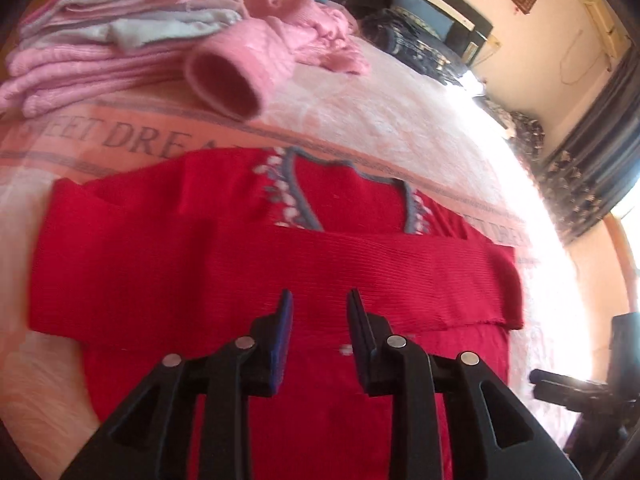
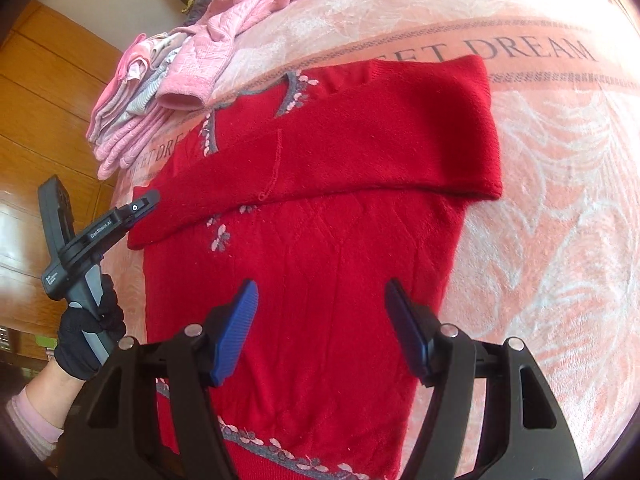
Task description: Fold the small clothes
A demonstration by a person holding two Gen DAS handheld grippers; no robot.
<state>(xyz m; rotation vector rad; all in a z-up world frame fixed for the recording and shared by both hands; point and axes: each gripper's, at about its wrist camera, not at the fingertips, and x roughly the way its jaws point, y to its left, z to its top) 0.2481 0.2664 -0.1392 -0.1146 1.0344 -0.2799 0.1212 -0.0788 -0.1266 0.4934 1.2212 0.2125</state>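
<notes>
Red knit sweater [image 2: 320,248] lies flat on the bed [image 2: 560,220], sleeves folded across the chest. Soft, limp, light; judged to sag unless pinched at the near hem corners. Left tool [image 1: 319,300] and right tool [image 2: 320,292] both released, empty.

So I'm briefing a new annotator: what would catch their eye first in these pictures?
A bright red knitted sweater with grey-and-pink floral trim lies flat on the pink "SWEET DREAM" blanket, one sleeve folded across its chest. Both open claws, left and right, hover above it. A stack of folded pink and grey clothes sits beyond.
</notes>
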